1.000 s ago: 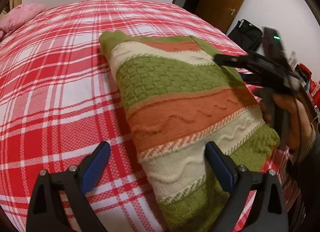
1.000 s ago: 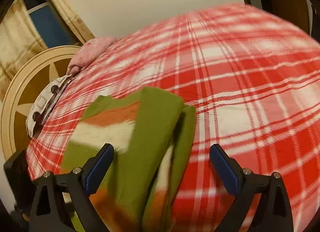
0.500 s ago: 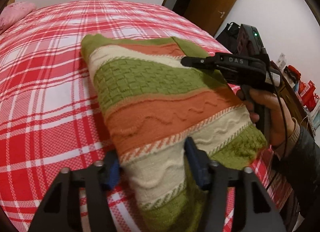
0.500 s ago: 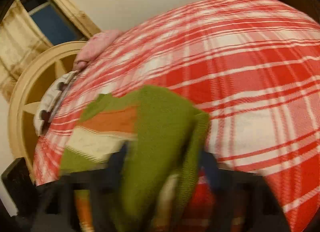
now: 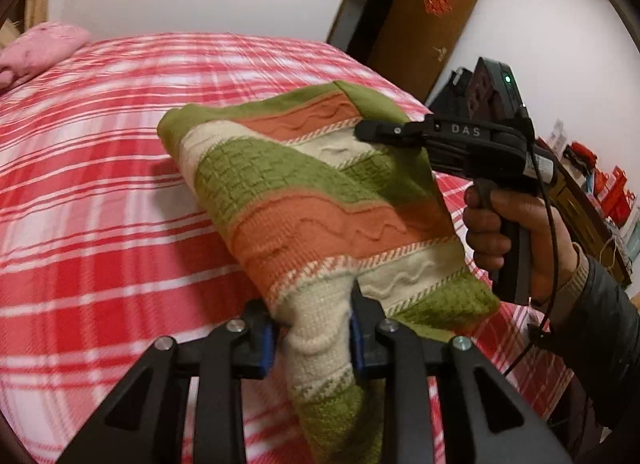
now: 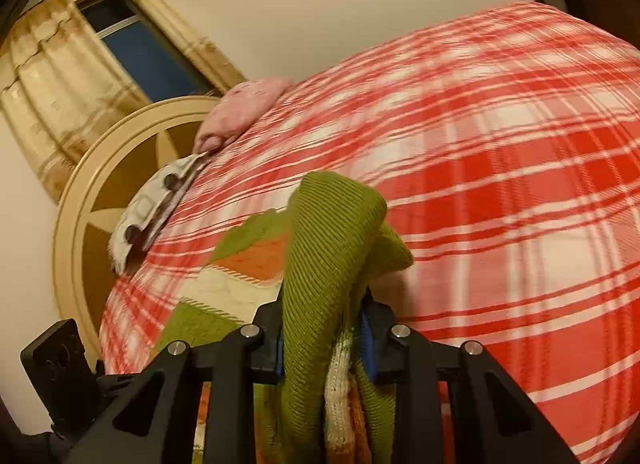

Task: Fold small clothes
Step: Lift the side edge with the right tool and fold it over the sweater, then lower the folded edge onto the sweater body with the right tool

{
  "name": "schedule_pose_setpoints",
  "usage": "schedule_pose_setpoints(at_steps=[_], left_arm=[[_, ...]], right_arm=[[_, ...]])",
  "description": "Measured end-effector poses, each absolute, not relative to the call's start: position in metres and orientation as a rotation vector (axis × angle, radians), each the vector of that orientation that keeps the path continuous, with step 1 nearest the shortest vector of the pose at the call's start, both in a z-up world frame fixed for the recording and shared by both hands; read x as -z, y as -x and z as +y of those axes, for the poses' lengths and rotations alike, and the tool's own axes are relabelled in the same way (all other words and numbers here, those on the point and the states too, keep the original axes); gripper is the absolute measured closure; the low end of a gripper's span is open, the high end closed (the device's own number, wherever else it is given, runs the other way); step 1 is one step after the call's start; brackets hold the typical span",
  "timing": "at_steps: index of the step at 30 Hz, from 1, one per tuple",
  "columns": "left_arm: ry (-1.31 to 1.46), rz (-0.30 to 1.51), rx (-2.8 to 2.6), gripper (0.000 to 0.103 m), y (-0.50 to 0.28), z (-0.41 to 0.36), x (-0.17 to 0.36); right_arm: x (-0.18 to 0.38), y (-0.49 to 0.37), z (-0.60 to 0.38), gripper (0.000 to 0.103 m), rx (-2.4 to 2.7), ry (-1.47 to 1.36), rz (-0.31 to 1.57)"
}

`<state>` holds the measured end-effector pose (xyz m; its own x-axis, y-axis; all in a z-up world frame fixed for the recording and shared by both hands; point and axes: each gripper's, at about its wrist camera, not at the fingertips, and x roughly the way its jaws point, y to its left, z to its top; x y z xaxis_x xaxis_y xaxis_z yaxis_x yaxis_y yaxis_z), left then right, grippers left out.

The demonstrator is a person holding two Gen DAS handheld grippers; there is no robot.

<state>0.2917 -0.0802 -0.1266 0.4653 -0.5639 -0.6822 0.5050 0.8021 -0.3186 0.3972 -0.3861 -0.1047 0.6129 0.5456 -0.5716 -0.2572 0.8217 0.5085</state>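
Note:
A folded knit sweater (image 5: 320,192) in green, orange and cream stripes lies on the red plaid bed cover (image 5: 100,184), with its near edge raised off the bed. My left gripper (image 5: 312,328) is closing, its blue pads pressing a bunched cream and green corner. In the right wrist view my right gripper (image 6: 324,328) is closing too, its pads pinching a thick green fold of the sweater (image 6: 332,232) over the bed cover (image 6: 500,184). The left wrist view shows that right gripper (image 5: 362,130) at the sweater's far right edge, held by a hand (image 5: 508,232).
A pink pillow (image 5: 44,48) lies at the far left of the bed. Beside the pillow (image 6: 248,104) are a patterned cloth (image 6: 152,208) and a round cream headboard (image 6: 80,204). A brown door (image 5: 420,24), a black bag (image 5: 456,92) and red items (image 5: 612,192) stand beyond the bed's right side.
Both grippers went from wide open to closed on the sweater's edges. Its near side has risen off the bed and bunched between the pads.

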Motion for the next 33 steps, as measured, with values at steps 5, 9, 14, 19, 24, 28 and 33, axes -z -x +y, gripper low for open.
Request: schedule_pose_setpoints(at_steps=[5,9,14,19,24,28,33], left_arm=[[0.095,0.831,0.586,0.074,-0.269,-0.035,0.111],[0.107,0.806,0.509,0.074,-0.248,0.004,0.1],[0.122,0.783,0.421,0.074,-0.228,0.053,0.094],[0.161,0.788,0.327,0.074,-0.218,0.101,0.103],[0.195,0.798,0.251,0.074,-0.215,0.133,0.111],[0.229,0.809,0.212,0.074,-0.207,0.16,0.122],[0.262,0.816,0.195,0.074,-0.2,0.177,0.131]], right_arm=[[0.091,-0.39,-0.338,0.075,-0.578,-0.394,0.769],[0.083,-0.389,-0.291,0.075,-0.652,-0.384,0.766],[0.085,-0.392,-0.223,0.075,-0.75,-0.375,0.784],[0.092,-0.397,-0.153,0.075,-0.831,-0.358,0.818],[0.106,-0.402,-0.091,0.075,-0.884,-0.332,0.863],[0.118,-0.404,-0.05,0.075,-0.911,-0.301,0.895],[0.129,-0.404,-0.019,0.076,-0.925,-0.266,0.927]])
